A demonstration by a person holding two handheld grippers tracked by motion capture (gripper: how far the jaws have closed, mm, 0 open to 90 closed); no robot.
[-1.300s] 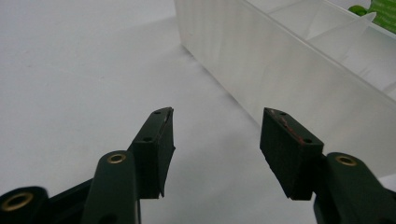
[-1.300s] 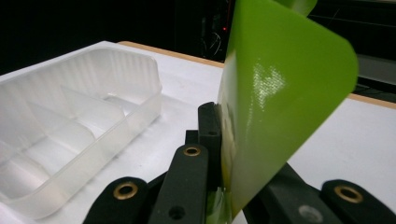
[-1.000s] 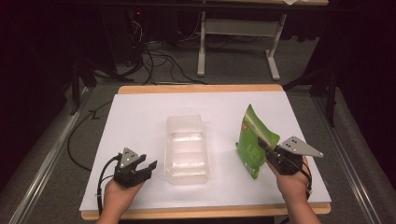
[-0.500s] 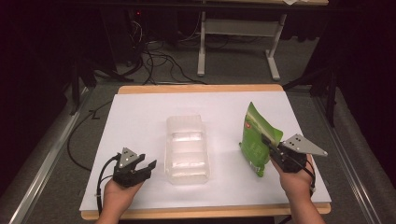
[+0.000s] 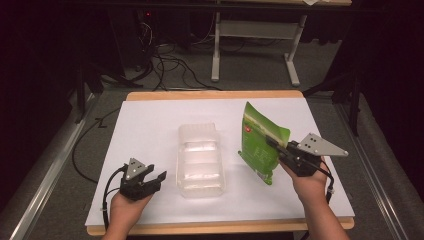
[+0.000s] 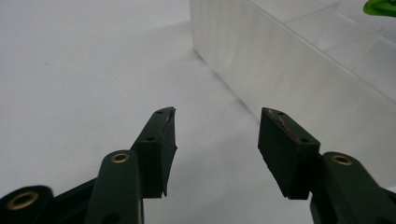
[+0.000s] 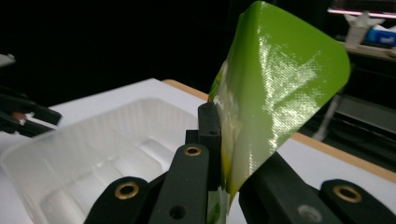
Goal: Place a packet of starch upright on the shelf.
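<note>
The right hand-held gripper [image 5: 274,143] was clamped on the green pouch [image 5: 260,141], held upright above the desk [image 5: 150,120] just right of the clear tray [image 5: 200,160], while the left hand-held gripper [image 5: 156,176] waited open beside it; carrying the pouch over the tray seemed next.

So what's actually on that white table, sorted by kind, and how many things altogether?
Green pouches: 1, the green pouch, held upright off the table in the right tongs.
Clear plastic trays: 1, the clear tray, lying on the table between the hands.
Hand-held tongs: 2, the right ones and the left tongs, open beside the tray.
Total: 4.
</note>
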